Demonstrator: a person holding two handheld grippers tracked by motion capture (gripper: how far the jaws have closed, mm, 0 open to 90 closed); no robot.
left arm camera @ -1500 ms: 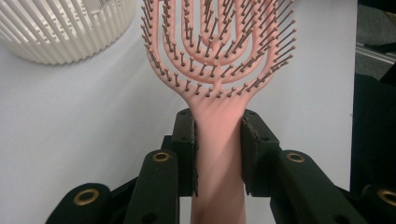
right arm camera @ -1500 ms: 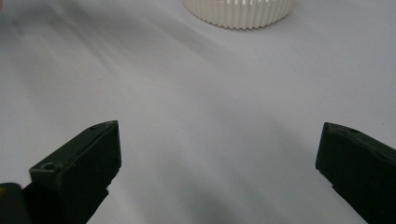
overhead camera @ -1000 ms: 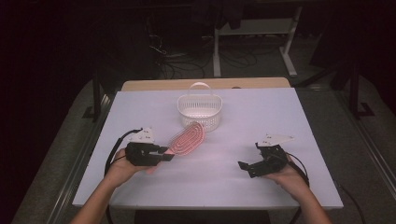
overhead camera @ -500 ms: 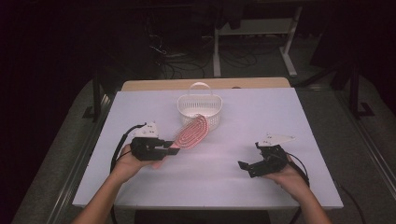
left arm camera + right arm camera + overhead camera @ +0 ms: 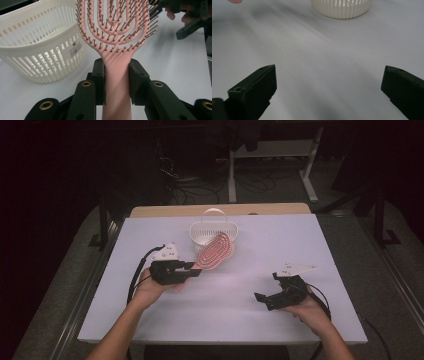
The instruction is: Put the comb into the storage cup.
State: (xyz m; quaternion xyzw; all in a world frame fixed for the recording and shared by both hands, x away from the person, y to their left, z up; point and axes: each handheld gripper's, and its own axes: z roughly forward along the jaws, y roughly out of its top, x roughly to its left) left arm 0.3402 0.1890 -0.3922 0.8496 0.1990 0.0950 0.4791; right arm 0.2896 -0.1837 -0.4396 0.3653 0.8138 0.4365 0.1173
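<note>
The left gripper (image 5: 192,268) is closed on the handle of the pink hairbrush (image 5: 215,252), both pads pressing the handle from each side, and it holds the brush above the white table (image 5: 240,320) with the bristle head reaching over the near rim of the white basket (image 5: 212,231). The right gripper (image 5: 264,297) is open with nothing between its jaws, resting low over the table on the right side, well apart from the brush and the basket
</note>
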